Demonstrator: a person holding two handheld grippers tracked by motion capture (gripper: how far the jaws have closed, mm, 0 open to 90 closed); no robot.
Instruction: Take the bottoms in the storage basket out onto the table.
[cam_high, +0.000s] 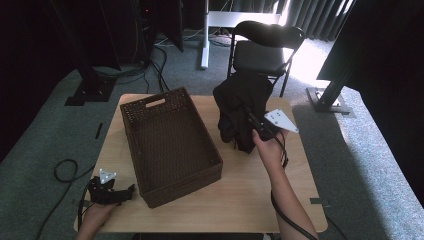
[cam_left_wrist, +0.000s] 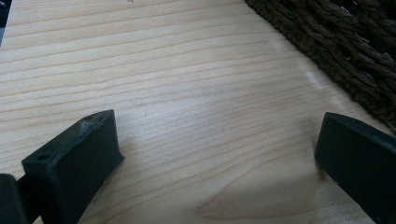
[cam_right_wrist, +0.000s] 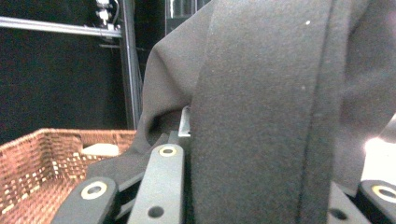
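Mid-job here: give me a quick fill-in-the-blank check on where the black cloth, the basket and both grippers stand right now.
1. The right gripper holds the black cloth lifted above the ____.
2. The wicker basket has ____ inside it.
3. The left gripper rests by the basket with its jaws ____.
4. The cloth hangs to the ____ of the basket in the high view.

Missing words: table; nothing; open; right

black cloth (cam_high: 243, 107), dark brown woven basket (cam_high: 170, 145), pale wood-grain table (cam_high: 240, 195).
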